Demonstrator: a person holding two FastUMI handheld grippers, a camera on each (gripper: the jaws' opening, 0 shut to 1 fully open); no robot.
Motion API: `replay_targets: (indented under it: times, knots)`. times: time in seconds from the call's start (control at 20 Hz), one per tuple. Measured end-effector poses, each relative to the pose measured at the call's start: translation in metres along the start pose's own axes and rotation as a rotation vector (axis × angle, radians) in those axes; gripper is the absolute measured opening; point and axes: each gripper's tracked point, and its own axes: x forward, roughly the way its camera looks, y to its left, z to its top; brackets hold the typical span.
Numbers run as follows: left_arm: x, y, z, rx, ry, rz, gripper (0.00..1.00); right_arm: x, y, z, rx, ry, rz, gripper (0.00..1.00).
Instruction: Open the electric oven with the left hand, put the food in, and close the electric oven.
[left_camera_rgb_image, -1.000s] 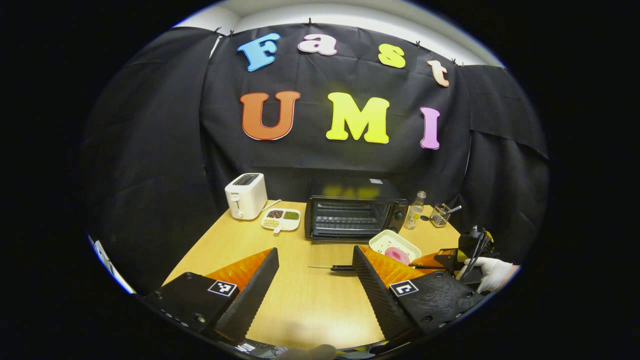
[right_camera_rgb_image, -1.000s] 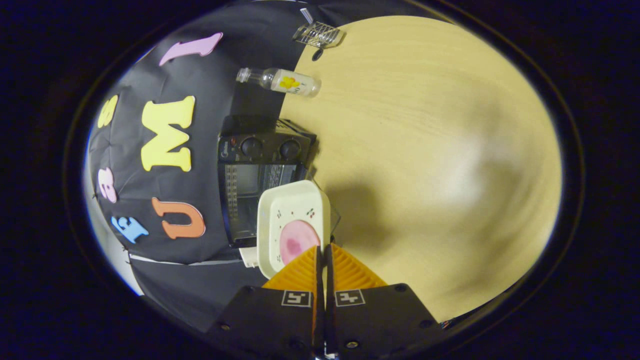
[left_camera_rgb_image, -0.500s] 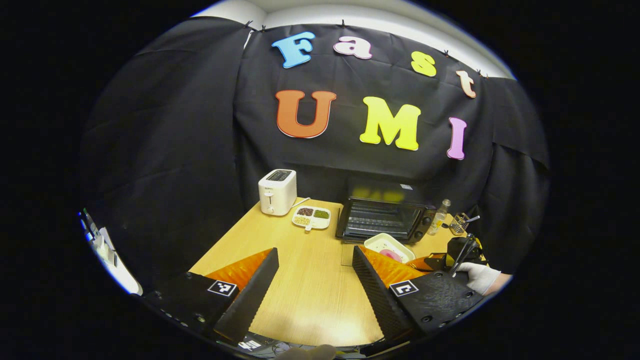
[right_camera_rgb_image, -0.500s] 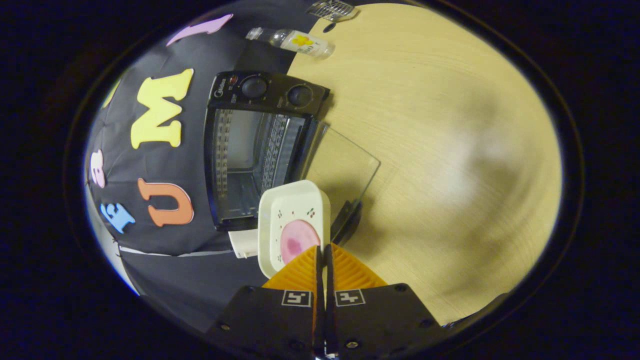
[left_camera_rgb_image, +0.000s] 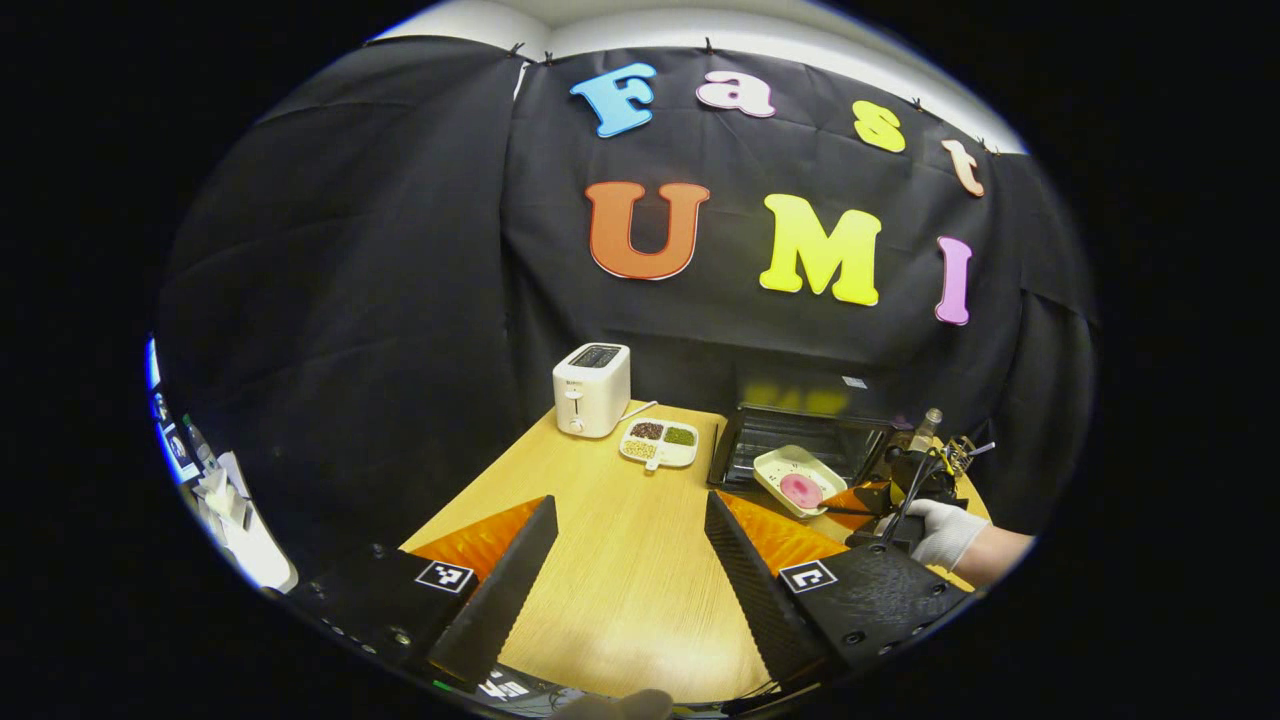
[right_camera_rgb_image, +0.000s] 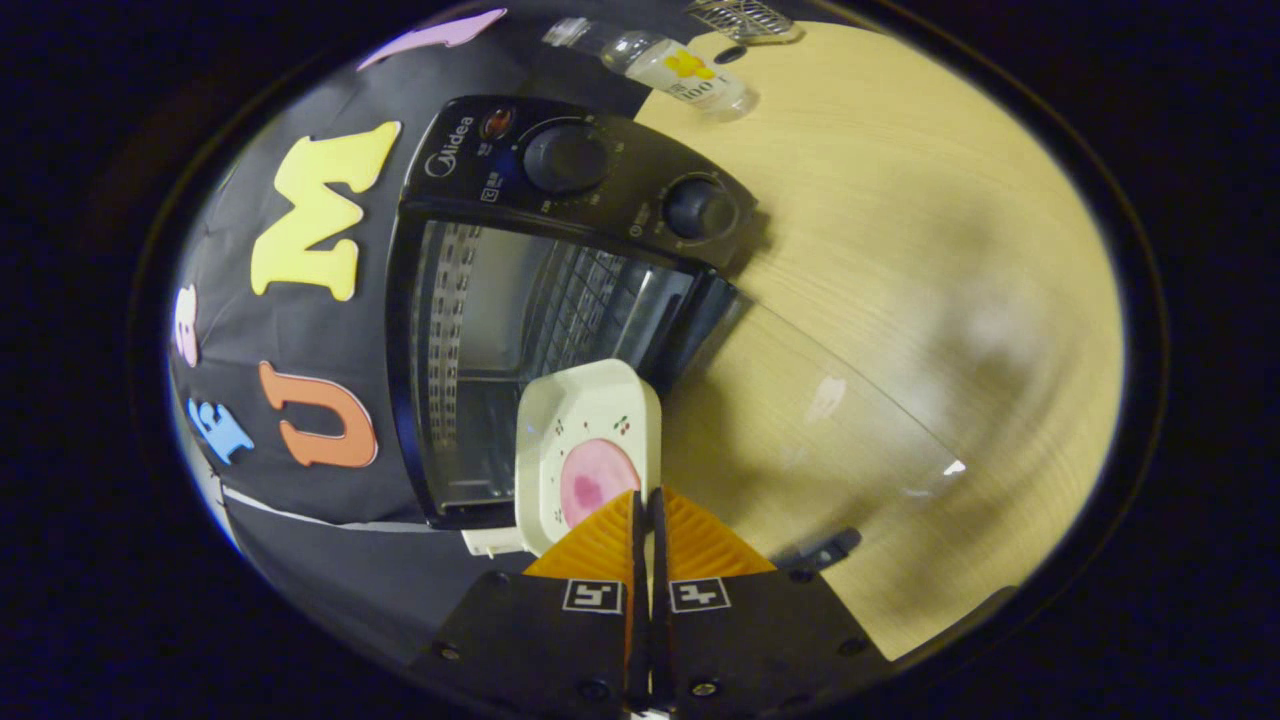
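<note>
The black electric oven stands open, its glass door folded down flat over the table. My right gripper is shut on the rim of a white dish that carries a pink piece of food. The dish hangs just in front of the oven's mouth, above the lowered door. In the left gripper view the oven and the dish sit far off at the right. My left gripper stands open over bare table with nothing between its fingers.
A white toaster and a divided snack plate stand left of the oven. A clear bottle and a wire holder stand on its other side. A gloved hand holds the right gripper.
The right gripper has carried the dish closer to the open oven's mouth. The left gripper has drawn back and swung left, so the oven now sits farther right in its view.
</note>
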Motion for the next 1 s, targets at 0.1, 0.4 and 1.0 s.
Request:
replay_targets:
  times: [0.1,0.4,1.0]
  knots:
    - [0.003,0.002,-0.001,0.000,0.008,0.020,0.95,0.014,0.008,0.018,-0.013,-0.042,0.021,0.04]
    - [0.008,0.007,-0.005,-0.005,0.019,0.070,0.95,0.039,0.036,0.054,-0.017,-0.114,0.155,0.13]
    - [-0.008,-0.003,-0.005,-0.004,-0.020,0.015,0.95,-0.033,0.036,0.051,-0.062,-0.105,0.219,0.72]
